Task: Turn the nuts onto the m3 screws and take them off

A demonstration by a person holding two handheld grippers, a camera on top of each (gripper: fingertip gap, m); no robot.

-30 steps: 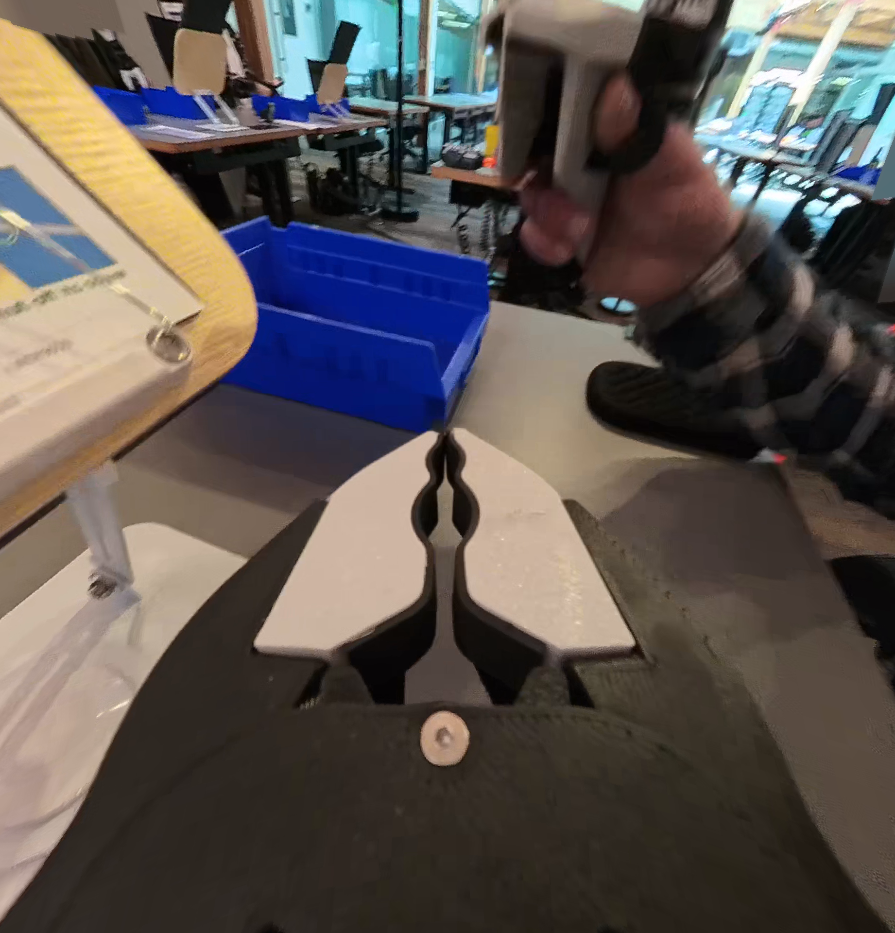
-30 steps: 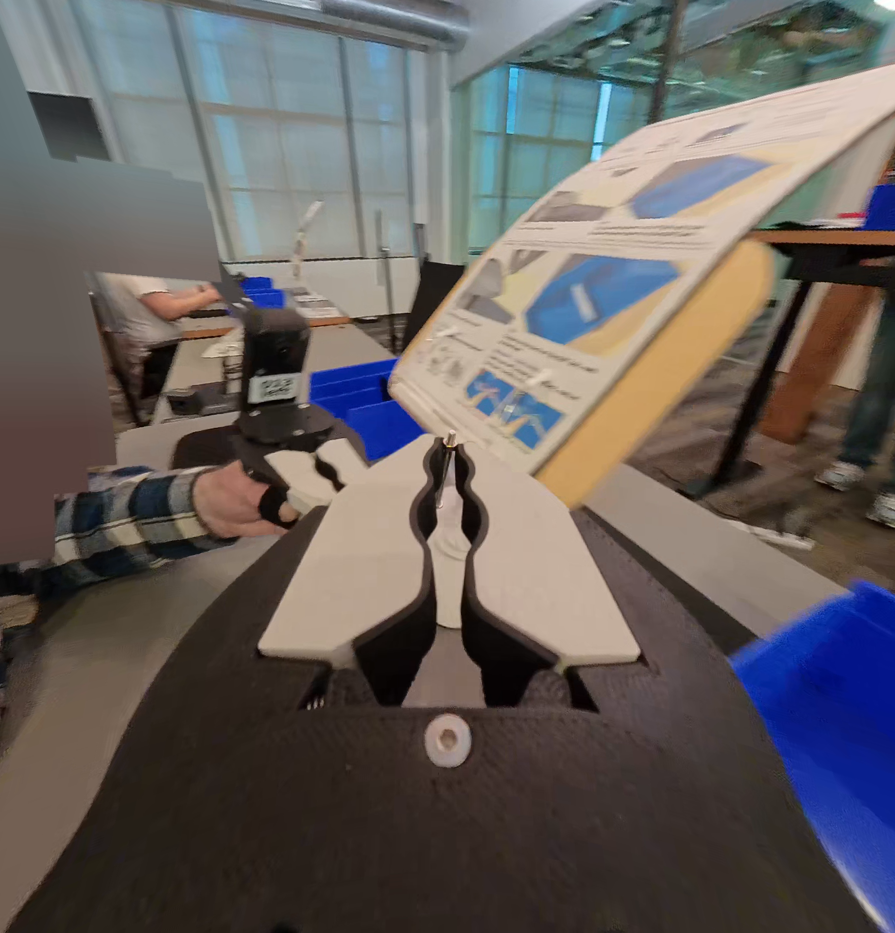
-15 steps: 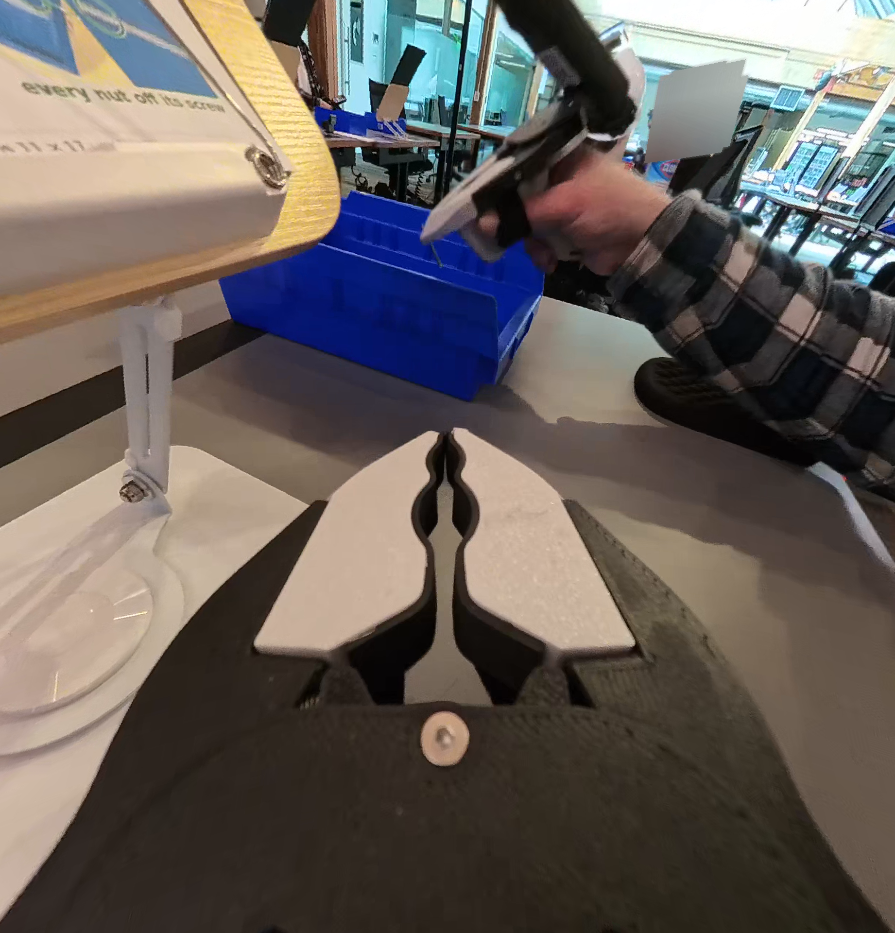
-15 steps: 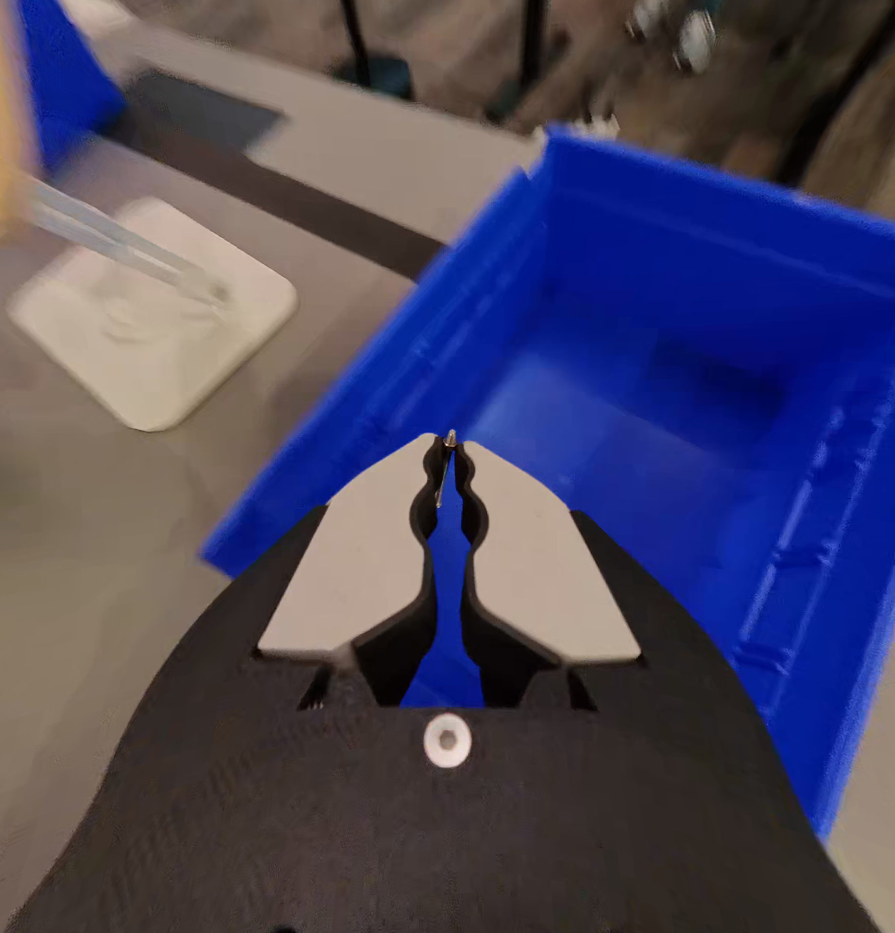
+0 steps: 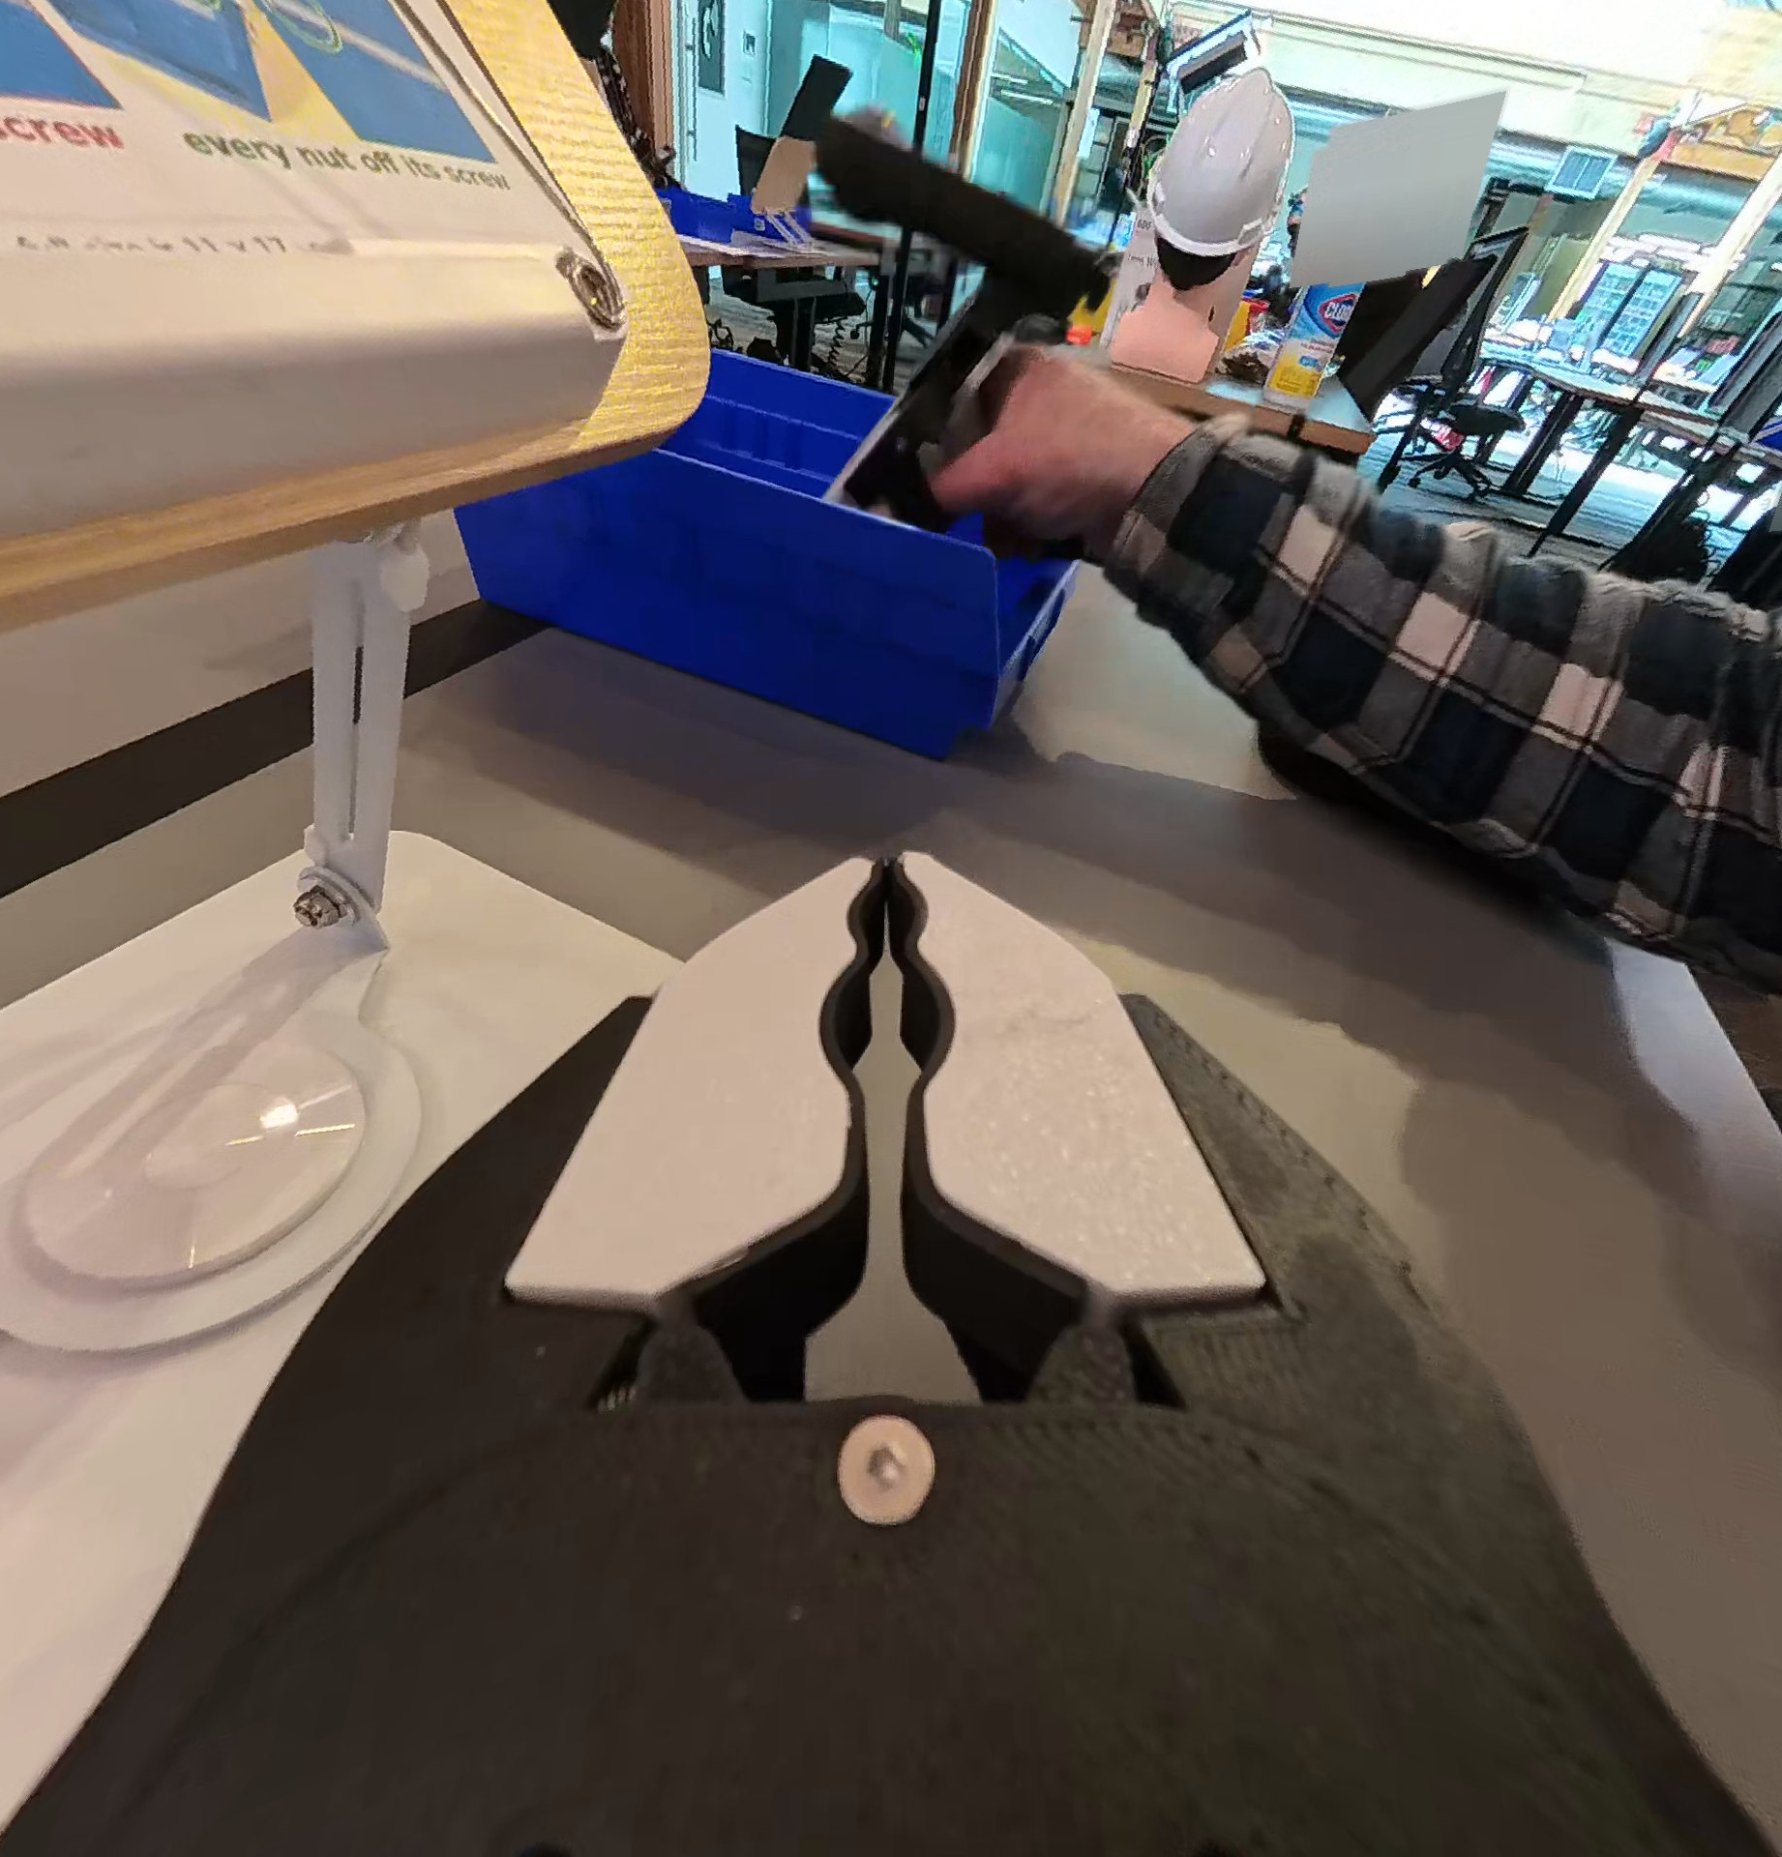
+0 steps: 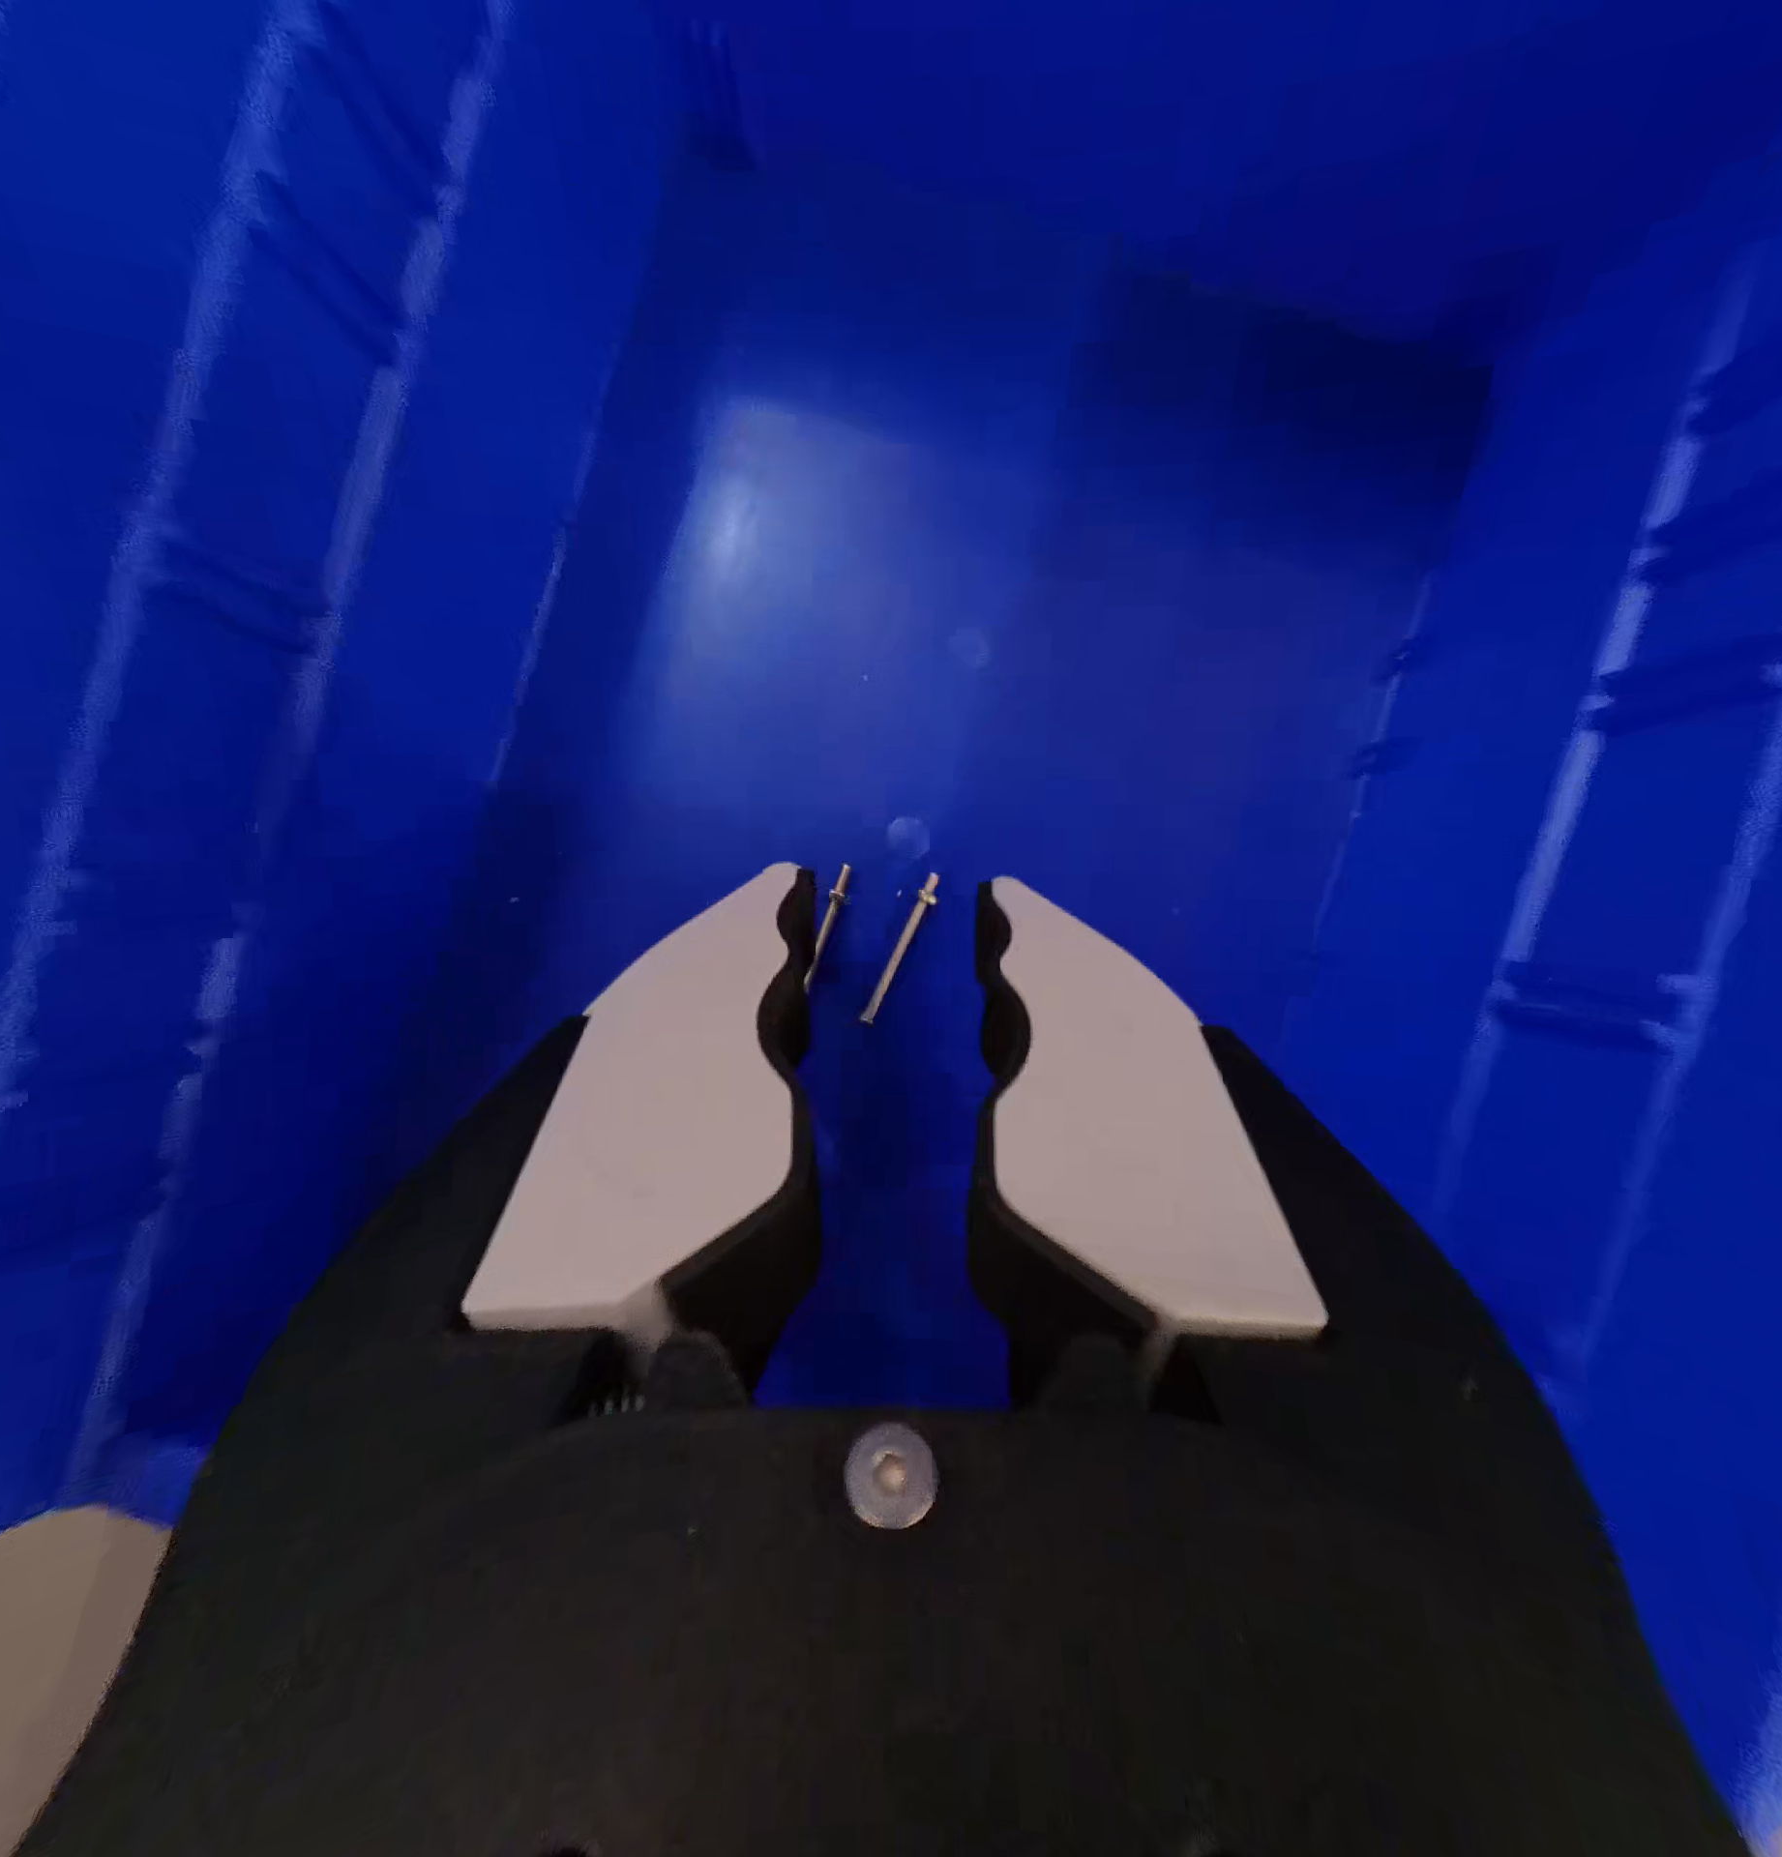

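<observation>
Screws between spread fingers inside the bin
Right gripper [image 6: 885,879] gapes over blue bin [image 6: 1118,502]; two thin screws [image 6: 897,945] lie between its fingers, gripped by neither. Left gripper [image 5: 887,866] clenched bare above grey table [image 5: 1369,1005]

Landmark: the bin [image 5: 766,593] stands on the table [image 5: 1269,1005].
Sign stand: its base [image 5: 193,1156] lies on the table left of the bin and nearer the left wrist camera; its board [image 5: 264,301] overhangs the bin's left end.
Left gripper [image 5: 887,866]: before the bin, well apart from it, over the table.
Right gripper [image 6: 887,884]: inside the bin.
Two screws [image 6: 897,950]: in the bin, side by side, between the right gripper's spread fingertips.
Sleeve [image 5: 1470,653]: right of the bin.
</observation>
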